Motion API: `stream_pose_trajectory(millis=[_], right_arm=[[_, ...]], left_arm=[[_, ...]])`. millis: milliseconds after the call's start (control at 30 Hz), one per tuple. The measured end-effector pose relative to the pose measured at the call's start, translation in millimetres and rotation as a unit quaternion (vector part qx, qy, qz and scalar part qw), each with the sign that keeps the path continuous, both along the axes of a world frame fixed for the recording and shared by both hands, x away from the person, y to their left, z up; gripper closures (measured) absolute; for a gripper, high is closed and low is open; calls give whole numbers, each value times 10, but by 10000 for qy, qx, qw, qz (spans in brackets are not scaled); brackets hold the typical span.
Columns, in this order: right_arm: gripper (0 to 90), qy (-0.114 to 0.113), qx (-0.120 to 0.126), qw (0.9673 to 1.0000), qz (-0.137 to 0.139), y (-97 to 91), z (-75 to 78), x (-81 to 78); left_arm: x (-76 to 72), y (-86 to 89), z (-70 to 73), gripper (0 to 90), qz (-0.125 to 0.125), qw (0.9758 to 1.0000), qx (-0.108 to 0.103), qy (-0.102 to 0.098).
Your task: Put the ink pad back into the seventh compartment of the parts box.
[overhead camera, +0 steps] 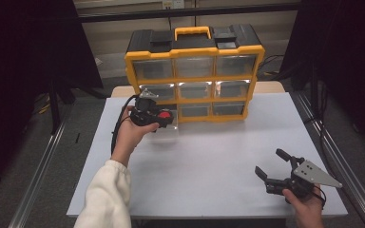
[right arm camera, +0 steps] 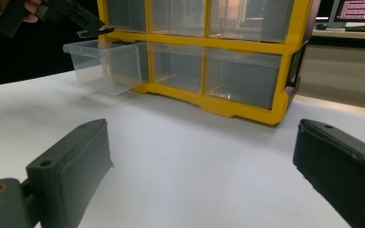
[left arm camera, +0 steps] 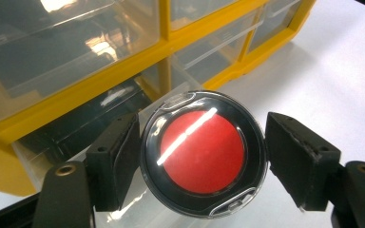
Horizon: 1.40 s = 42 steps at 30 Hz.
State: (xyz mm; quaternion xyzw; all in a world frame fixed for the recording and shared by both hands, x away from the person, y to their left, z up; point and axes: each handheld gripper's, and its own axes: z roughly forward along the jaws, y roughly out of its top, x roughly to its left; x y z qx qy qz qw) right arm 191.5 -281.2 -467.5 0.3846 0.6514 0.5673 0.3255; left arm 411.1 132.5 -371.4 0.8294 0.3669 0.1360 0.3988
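Note:
A yellow and black drawer cabinet [overhead camera: 254, 57] with clear drawers stands at the back of the white table [overhead camera: 209, 156]. Its bottom-left drawer [overhead camera: 168, 129] [right arm camera: 105, 64] is pulled out. My left gripper [overhead camera: 163, 118] [left arm camera: 203, 130] hovers over that drawer, shut on a round black case with a red centre [overhead camera: 166, 115] [left arm camera: 202, 154]. Both pads meet the case's rim. From the right gripper view the left gripper [right arm camera: 76, 16] hangs just above the drawer's rim. My right gripper [overhead camera: 269, 162] [right arm camera: 199, 142] rests low near the table's front right, open with nothing between its fingers.
The cabinet's other clear drawers [right arm camera: 240, 76] are pushed in. Bare white tabletop [right arm camera: 195, 137] lies between the cabinet and my right gripper. Metal rails [overhead camera: 332, 156] run along both sides of the table, and dark screens stand beyond them.

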Motion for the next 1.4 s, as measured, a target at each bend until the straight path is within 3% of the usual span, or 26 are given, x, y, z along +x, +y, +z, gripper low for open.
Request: stream_pose_trajectory(millis=[333, 400, 1067, 1233, 1400], right_arm=[[48, -2, -1, 10000, 5, 0, 0, 1], [48, -1, 0, 10000, 6, 1, 0, 0], [48, -6, -16, 10000, 0, 2, -3, 2], [48, -7, -16, 10000, 4, 3, -4, 2], [48, -5, -13, 10000, 3, 3, -5, 3]], left_arm=[[65, 42, -30, 294, 79, 9999, 71, 41], [77, 40, -53, 293, 105, 9999, -17, 26], [149, 106, -150, 293, 286, 9995, 71, 98], [162, 104, -189, 293, 335, 9994, 6, 94], [165, 109, -191, 293, 344, 9993, 81, 113]])
